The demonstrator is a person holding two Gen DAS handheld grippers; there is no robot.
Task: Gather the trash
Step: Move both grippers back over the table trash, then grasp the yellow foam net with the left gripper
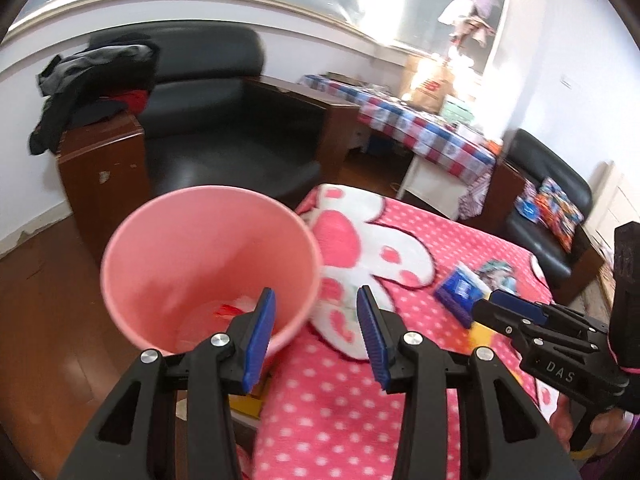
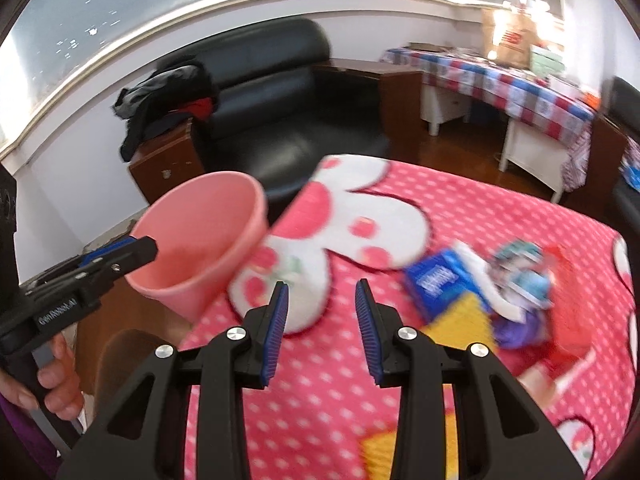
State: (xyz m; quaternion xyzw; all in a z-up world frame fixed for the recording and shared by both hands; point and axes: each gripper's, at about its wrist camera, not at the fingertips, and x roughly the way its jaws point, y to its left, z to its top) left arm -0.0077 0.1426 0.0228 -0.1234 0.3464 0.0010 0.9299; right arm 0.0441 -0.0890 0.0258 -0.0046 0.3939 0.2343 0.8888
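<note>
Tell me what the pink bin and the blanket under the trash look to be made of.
Pink bin: likely moulded plastic, smooth with a soft sheen and a thin even rim. Blanket: seemingly fleece or plush fabric, matte and fuzzy, printed with white dots.

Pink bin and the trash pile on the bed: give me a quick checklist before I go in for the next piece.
1. Right gripper open and empty: ok, nothing between its blue pads.
2. Left gripper open and empty: ok.
3. Pink bin mouth open and unobstructed: ok; some scraps already lie at its bottom.
4. Bin stable: cannot tell. It looks tilted beside the corner of the pink blanket, and its base is hidden.
5. Trash in view for the right gripper: ok. The blue packet and the mixed wrappers lie ahead to its right on the blanket.
6. Target edges clear: not ok, the pile is motion-blurred and pieces overlap.
</note>
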